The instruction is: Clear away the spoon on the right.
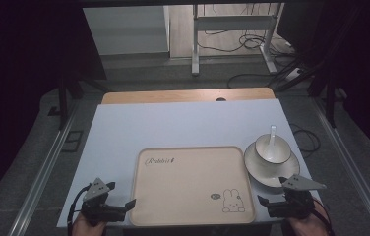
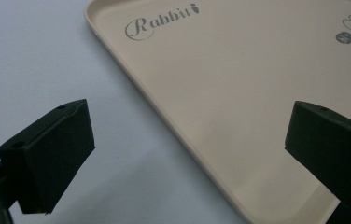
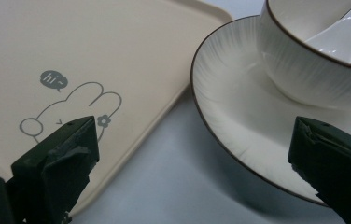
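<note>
A beige tray (image 1: 188,182) printed with "Rabbit" and a bunny drawing lies at the front middle of the white table (image 1: 173,128). To its right, a white bowl (image 1: 273,150) holding a white spoon (image 1: 272,137) sits on a white plate (image 1: 266,172). My left gripper (image 1: 126,209) stands open at the tray's front left corner; in the left gripper view its jaws (image 2: 190,140) straddle the tray's edge (image 2: 239,93). My right gripper (image 1: 264,206) is open at the front right, low over the gap between the tray (image 3: 94,51) and the plate (image 3: 229,98), with the bowl (image 3: 304,70) just ahead.
A wooden strip (image 1: 188,96) runs along the table's far edge. Beyond it are white desk legs (image 1: 195,44) and cables (image 1: 252,44) on the floor. The table's back half is bare white surface.
</note>
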Demonstrator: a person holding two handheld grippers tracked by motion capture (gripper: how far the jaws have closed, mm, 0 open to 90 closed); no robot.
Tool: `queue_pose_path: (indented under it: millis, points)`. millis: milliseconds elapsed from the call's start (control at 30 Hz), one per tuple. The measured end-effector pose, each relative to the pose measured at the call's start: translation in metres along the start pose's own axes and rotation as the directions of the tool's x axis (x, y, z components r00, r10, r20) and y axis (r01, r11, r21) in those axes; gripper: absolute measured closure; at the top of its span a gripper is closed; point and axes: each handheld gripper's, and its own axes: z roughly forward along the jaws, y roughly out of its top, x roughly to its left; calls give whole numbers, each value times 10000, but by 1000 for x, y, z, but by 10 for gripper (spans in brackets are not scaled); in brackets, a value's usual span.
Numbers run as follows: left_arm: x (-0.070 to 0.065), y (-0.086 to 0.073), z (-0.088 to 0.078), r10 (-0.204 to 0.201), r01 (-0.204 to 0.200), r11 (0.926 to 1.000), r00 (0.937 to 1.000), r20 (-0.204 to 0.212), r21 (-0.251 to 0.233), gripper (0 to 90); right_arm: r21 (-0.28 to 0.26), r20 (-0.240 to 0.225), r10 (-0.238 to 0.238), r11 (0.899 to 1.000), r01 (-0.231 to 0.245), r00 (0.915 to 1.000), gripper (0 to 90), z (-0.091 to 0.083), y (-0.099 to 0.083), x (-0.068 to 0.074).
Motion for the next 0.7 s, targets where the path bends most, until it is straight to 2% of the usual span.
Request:
queue_pose_path:
  millis: [233,600,700]
  points:
    - [0,0,0,-80,80,10000,10000,-1,-42,10,-194,226,-13,9998,17,9997,29,-2,8,-8]
    - [1,-1,-1,-153,153,9998,9999,20,-94,10,-231,126,97,9997,-94,9999,30,1,18,-16]
    - [1,-1,-1,-191,191,9998,9998,13,-109,10,-240,7,322,9992,-322,9995,29,2,22,-18]
